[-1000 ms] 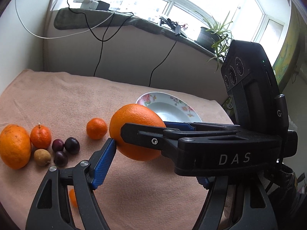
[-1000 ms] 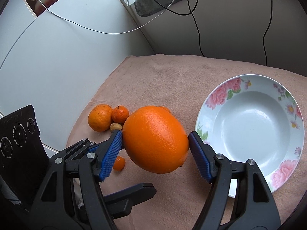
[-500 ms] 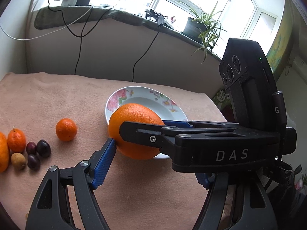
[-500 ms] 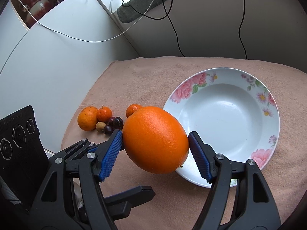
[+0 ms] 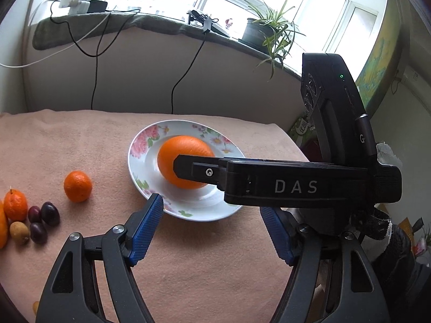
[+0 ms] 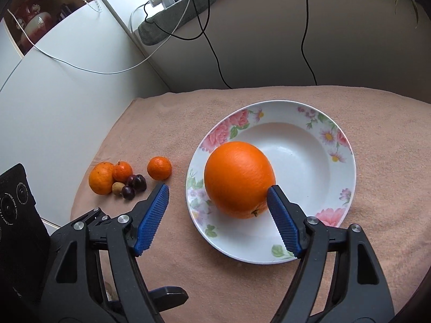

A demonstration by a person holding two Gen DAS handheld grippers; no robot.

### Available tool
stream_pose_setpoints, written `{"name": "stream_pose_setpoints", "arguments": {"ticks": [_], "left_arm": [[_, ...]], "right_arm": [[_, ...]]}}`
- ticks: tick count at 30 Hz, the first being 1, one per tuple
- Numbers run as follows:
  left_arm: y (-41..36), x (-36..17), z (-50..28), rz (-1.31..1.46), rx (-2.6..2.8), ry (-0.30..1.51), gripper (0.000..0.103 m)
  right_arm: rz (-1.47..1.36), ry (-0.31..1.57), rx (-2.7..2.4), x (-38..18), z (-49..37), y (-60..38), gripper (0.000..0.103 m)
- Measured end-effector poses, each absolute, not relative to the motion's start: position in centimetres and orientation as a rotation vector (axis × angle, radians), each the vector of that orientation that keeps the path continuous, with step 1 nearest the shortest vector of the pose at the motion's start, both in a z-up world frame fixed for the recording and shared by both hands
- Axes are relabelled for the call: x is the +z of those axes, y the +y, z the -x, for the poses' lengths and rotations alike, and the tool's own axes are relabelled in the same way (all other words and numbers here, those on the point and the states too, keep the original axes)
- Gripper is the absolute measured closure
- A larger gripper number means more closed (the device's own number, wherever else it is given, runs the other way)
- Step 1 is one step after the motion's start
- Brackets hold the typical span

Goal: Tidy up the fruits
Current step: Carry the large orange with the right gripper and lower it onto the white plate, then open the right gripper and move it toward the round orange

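Currently: placement step
Large orange: resting in floral plate, frame centre
Right gripper: released; jaws spread
Left gripper: spread, empty
Next: fetch mandarin, centre-left

Right black plastic tongs with blue ribbed pads: spread wide, angled downward; the right pad sits just at the side of what lies between them, the left pad well off it.

Left black plastic tongs with blue ribbed pads: spread wide, nothing between them, positioned beneath the right tongs' body.
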State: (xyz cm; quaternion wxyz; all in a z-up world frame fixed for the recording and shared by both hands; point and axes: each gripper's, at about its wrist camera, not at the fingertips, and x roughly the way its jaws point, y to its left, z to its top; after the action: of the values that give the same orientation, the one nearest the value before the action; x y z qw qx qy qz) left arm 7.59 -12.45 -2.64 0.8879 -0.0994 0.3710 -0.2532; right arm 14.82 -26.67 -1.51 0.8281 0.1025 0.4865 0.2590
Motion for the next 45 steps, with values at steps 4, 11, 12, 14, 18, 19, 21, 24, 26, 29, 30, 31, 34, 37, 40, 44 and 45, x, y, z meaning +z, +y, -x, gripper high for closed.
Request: {"name": "stream_pose_setpoints", "arguments": {"ticks": [4,11,12,14,18,19,21,24,26,29,30,31,34,37,40,44,45], "left_arm": [[-12.0,-2.7,-7.3,0.204,-0.508,0.773,0.029],[-11.4,-2.9,-6.6,0.194,-0.483,0.775,0.027],[-11.2,-3.0,-6.5,0.194,-0.479,0.776,0.026],[-11.1,-3.0,-6.3,0.196,-0.471,0.777,0.024],[-10.6,-3.1,-5.9,0.196,-0.458,0.78,0.024],[-10.5,-3.1,-5.8,0.195,-0.454,0.78,0.024],[-10.3,-3.1,-5.6,0.19,-0.442,0.779,0.023],[-9.7,-3.0,-5.1,0.192,-0.427,0.775,0.023],[-9.2,-3.0,-4.8,0.192,-0.415,0.769,0.023],[-8.3,-3.0,-4.2,0.191,-0.392,0.766,0.023],[-8.0,-3.1,-4.1,0.192,-0.385,0.766,0.023],[-7.7,-3.2,-3.9,0.193,-0.377,0.767,0.023],[-6.6,-3.4,-3.3,0.189,-0.346,0.765,0.023],[-5.4,-3.6,-2.6,0.193,-0.315,0.768,0.023],[-3.8,-4.0,-1.9,0.202,-0.278,0.77,0.023],[-1.7,-4.4,-1.0,0.212,-0.224,0.771,0.023],[-1.1,-4.4,-0.8,0.216,-0.212,0.771,0.023]], "right_arm": [[-0.208,0.994,0.511,-0.8,-14.3,-27.6,0.019],[-0.219,0.961,0.49,-0.2,-13.2,-28.8,0.018],[-0.218,0.958,0.485,-0.2,-13.0,-28.9,0.018],[-0.217,0.953,0.481,-0.1,-12.7,-29.0,0.018],[-0.222,0.955,0.483,-0.2,-11.9,-28.9,0.017],[-0.222,0.955,0.484,-0.2,-11.8,-28.8,0.017],[-0.222,0.955,0.485,-0.2,-11.5,-28.8,0.017],[-0.226,0.953,0.488,-0.1,-11.0,-28.6,0.017],[-0.232,0.951,0.491,0.0,-10.7,-28.6,0.016],[-0.23,0.945,0.501,0.2,-10.2,-28.2,0.017],[-0.225,0.943,0.503,0.3,-10.1,-28.0,0.017],[-0.219,0.941,0.505,0.3,-9.9,-27.8,0.017],[-0.212,0.941,0.516,0.3,-9.5,-27.3,0.016],[-0.201,0.944,0.529,0.2,-9.2,-26.7,0.017],[-0.186,0.942,0.537,0.2,-8.9,-26.1,0.017],[-0.173,0.946,0.553,0.2,-8.8,-25.1,0.017],[-0.17,0.948,0.558,0.2,-8.7,-24.8,0.017]]}}
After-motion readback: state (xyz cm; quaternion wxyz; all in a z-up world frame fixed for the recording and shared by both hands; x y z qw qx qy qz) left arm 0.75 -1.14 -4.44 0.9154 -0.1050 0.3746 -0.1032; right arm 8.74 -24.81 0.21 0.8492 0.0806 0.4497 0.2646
